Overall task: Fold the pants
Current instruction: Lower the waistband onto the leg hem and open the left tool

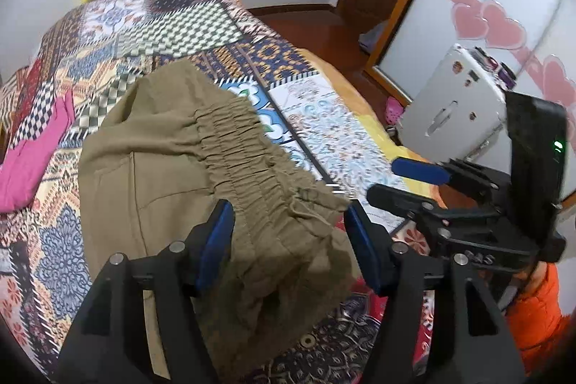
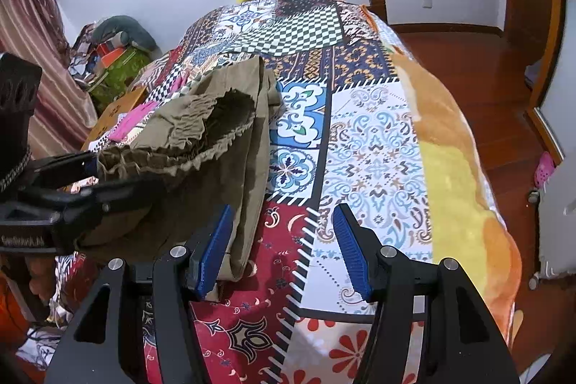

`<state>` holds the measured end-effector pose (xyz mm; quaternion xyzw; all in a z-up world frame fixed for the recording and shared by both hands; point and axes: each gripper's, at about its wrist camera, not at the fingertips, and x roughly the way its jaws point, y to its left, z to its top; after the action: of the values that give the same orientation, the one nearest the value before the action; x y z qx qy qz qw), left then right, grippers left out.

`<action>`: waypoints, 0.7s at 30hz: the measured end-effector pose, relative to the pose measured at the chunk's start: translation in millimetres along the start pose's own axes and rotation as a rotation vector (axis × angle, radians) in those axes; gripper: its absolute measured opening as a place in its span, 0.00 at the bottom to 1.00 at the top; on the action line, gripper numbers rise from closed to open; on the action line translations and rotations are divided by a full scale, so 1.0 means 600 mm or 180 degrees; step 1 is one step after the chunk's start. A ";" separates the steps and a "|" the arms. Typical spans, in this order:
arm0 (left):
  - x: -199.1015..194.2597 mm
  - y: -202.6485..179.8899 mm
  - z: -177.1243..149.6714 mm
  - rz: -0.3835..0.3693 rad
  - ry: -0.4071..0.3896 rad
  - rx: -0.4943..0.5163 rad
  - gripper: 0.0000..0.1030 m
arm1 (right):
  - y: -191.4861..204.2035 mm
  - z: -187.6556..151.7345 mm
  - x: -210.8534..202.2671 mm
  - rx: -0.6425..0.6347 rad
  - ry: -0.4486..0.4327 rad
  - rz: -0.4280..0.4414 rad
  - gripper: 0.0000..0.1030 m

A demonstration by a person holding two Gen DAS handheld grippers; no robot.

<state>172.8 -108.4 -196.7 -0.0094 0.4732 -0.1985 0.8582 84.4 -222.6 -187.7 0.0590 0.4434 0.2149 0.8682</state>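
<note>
Khaki pants (image 1: 172, 150) with a gathered elastic waistband (image 1: 248, 161) lie on the patchwork bedspread (image 1: 316, 117). My left gripper (image 1: 288, 222) is open, its blue pads either side of the waistband end, with cloth bunched between them. In the right wrist view the pants (image 2: 216, 146) lie left of centre, with the waistband opening gaping. My right gripper (image 2: 280, 240) is open and empty above the bedspread (image 2: 374, 146), just right of the pants' edge. The left gripper (image 2: 93, 175) shows there at the waistband. The right gripper (image 1: 406, 182) shows in the left view, to the right of the pants.
A pink garment (image 1: 32, 153) lies on the bed's left side. A white suitcase (image 1: 453, 103) stands on the wooden floor (image 2: 468, 67) by the bed. Piled clutter (image 2: 115, 56) sits at the far left. The bed's orange-yellow blanket edge (image 2: 453, 168) drops off on the right.
</note>
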 end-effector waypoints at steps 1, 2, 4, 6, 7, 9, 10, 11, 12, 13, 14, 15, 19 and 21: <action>-0.012 -0.001 0.001 -0.0009 -0.0057 -0.0003 0.61 | 0.001 0.002 -0.002 -0.0012 -0.0014 -0.0009 0.52; -0.030 0.001 0.002 -0.0029 -0.0161 -0.0010 0.61 | 0.002 0.005 -0.004 -0.0028 -0.0028 -0.0017 0.52; -0.059 0.010 0.005 -0.0025 -0.0314 -0.0034 0.66 | 0.008 0.011 -0.008 -0.0074 -0.0061 -0.0022 0.52; -0.083 0.025 0.007 0.0065 -0.0440 -0.0074 0.71 | 0.018 0.021 -0.010 -0.0143 -0.0100 -0.0012 0.52; -0.094 0.037 0.005 0.0159 -0.0512 -0.0081 0.71 | 0.025 0.028 -0.011 -0.0183 -0.0124 0.0003 0.52; -0.101 0.060 0.001 0.0396 -0.0548 -0.0076 0.72 | 0.039 0.039 -0.011 -0.0248 -0.0171 0.0036 0.52; -0.100 0.074 -0.004 0.0550 -0.0523 -0.0079 0.72 | 0.046 0.044 -0.010 -0.0277 -0.0197 0.0059 0.52; -0.098 0.085 -0.009 0.0637 -0.0499 -0.0088 0.72 | 0.054 0.049 -0.009 -0.0308 -0.0221 0.0095 0.52; -0.095 0.098 -0.016 0.0703 -0.0465 -0.0107 0.72 | 0.064 0.054 -0.007 -0.0343 -0.0237 0.0136 0.52; -0.088 0.113 -0.026 0.0757 -0.0401 -0.0148 0.72 | 0.076 0.058 -0.006 -0.0380 -0.0250 0.0167 0.52; -0.081 0.126 -0.036 0.0785 -0.0320 -0.0190 0.72 | 0.088 0.062 -0.003 -0.0424 -0.0264 0.0195 0.52; -0.077 0.133 -0.043 0.0792 -0.0276 -0.0215 0.72 | 0.100 0.064 0.002 -0.0473 -0.0267 0.0222 0.53; -0.045 0.150 -0.078 0.0793 -0.0042 -0.0264 0.72 | 0.132 0.062 0.028 -0.0619 -0.0186 0.0265 0.57; -0.030 0.146 -0.097 0.0774 0.0031 -0.0234 0.72 | 0.137 0.055 0.043 -0.0649 -0.0090 0.0247 0.57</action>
<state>145.9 -11.5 -232.0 0.0175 0.4820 -0.0755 0.8727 97.6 -134.5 -163.3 -0.0095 0.4043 0.2915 0.8669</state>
